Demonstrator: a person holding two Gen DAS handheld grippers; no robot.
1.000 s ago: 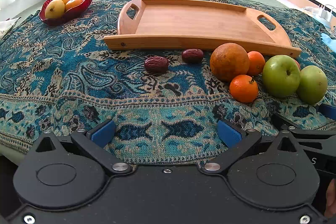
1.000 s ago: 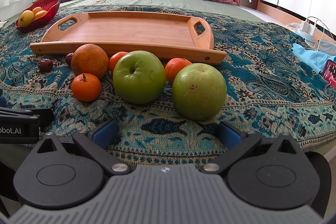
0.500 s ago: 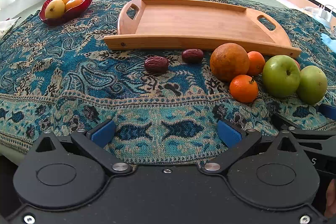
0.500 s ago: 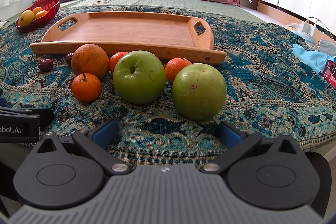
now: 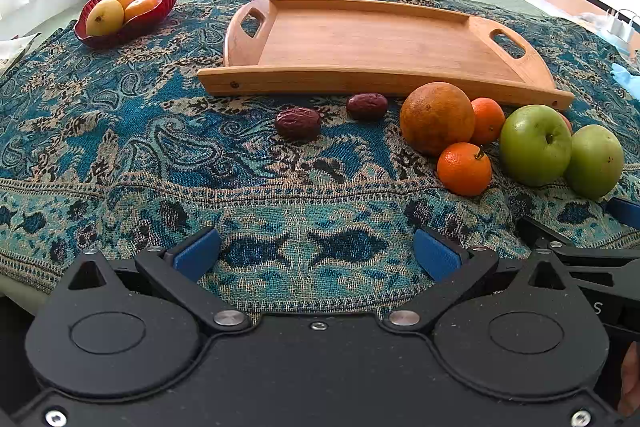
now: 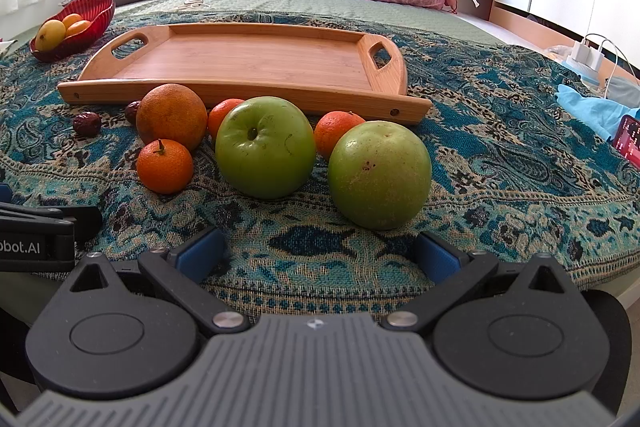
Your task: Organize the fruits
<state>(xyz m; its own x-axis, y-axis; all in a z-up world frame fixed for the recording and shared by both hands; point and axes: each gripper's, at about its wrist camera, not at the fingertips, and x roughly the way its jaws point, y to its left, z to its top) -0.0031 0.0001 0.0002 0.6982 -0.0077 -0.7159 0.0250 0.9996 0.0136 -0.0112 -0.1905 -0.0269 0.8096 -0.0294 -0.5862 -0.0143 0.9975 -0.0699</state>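
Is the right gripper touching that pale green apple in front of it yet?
Apart. In the right wrist view, patterned cloth shows between the pale green apple and the open right gripper.

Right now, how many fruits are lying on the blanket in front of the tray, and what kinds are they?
Green apples: 2
Big orange: 1
Small tangerines: 3
Dark red dates: 2
Total: 8
The wooden tray holds no fruit; the fruit in the red bowl is not counted.

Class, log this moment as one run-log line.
left gripper: open, empty | right gripper: open, empty | wooden tray: empty | green apples: on cloth
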